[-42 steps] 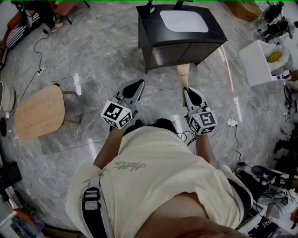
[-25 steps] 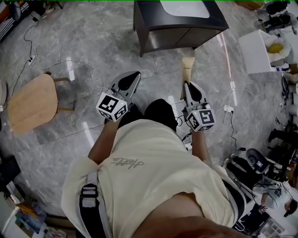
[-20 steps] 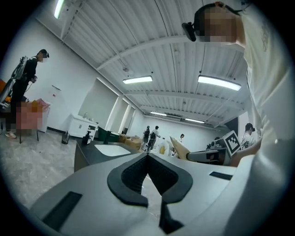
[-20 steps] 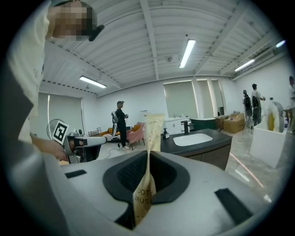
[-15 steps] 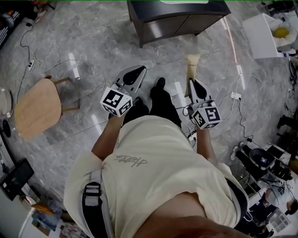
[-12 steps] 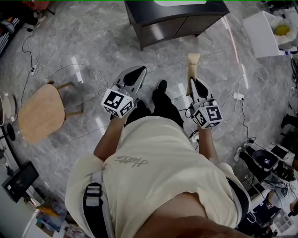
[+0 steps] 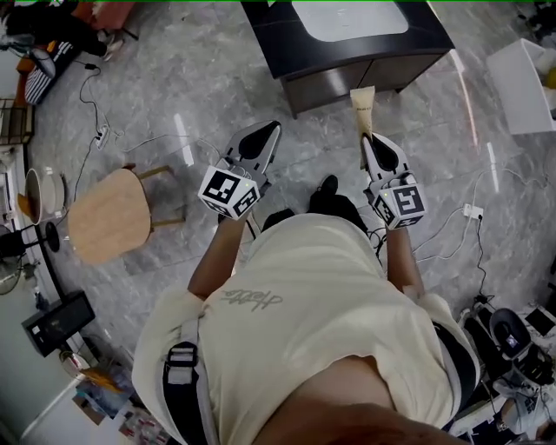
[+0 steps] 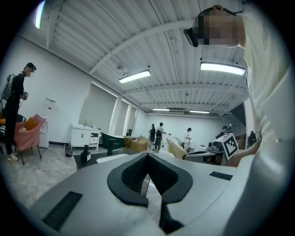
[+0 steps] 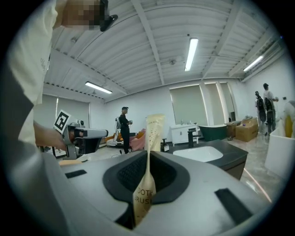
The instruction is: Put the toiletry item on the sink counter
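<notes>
Head view: the right gripper (image 7: 372, 141) pinches a flat beige paper toothbrush packet (image 7: 362, 102), held over the floor just short of the dark sink counter (image 7: 271, 26).
Left gripper view: the left gripper (image 8: 148, 156) has its jaws pressed together, with nothing between them.
Right gripper view: the jaws clamp the packet's lower end, and it stands upright.

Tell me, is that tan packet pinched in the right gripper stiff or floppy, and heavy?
Probably light and thin: the packet pinches flat between the right gripper's jaws. Likely fairly stiff, since its free end stands straight without drooping. Being flat, it should not roll.
</notes>
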A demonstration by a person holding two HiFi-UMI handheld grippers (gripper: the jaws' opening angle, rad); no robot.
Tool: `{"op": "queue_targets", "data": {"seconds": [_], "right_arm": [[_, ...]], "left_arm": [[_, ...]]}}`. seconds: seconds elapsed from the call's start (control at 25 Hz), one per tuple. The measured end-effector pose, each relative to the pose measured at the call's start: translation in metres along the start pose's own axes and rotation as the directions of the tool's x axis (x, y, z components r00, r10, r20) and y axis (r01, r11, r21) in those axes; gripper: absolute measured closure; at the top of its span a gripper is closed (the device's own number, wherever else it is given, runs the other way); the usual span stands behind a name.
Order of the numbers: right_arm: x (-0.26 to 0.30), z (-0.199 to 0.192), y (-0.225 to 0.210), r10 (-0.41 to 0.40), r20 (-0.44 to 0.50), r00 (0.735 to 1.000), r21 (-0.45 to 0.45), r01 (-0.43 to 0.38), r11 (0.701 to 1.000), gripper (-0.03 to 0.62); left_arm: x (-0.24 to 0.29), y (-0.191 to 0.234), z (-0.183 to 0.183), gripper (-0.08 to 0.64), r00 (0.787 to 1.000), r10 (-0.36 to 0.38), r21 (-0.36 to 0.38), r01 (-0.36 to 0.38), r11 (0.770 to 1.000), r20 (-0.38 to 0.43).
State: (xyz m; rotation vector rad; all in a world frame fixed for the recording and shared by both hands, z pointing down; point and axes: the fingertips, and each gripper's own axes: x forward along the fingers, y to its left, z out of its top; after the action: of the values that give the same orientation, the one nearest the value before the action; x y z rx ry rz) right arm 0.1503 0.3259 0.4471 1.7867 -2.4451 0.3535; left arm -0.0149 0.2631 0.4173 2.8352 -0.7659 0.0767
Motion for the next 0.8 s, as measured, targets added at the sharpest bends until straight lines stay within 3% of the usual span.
{"op": "queue_targets", "data": {"seconds": [0.2,0.4,0.8], "right_arm": [[0.029,0.005,-0.035,0.062,-0.008,0.998,-0.007,-0.062,0.998,0.576],[0.047,-0.005,-0.064,0.103,-0.027,0.994,0.053,-0.102,0.993,0.577],[0.091,-0.017,-0.086,0.138,-0.097,0.986,0.079,-0.13,0.988,0.577]], "left_arm": [[0.034,0.013,0.009,0.557,0.999,0.049,0.002,-0.05,0.999,0.004],[0.058,0.021,0.002,0.557,0.995,0.103,-0.052,-0.103,0.993,-0.002],[0.097,0.059,-0.003,0.557,0.993,0.11,-0.091,-0.113,0.989,-0.034]]}}
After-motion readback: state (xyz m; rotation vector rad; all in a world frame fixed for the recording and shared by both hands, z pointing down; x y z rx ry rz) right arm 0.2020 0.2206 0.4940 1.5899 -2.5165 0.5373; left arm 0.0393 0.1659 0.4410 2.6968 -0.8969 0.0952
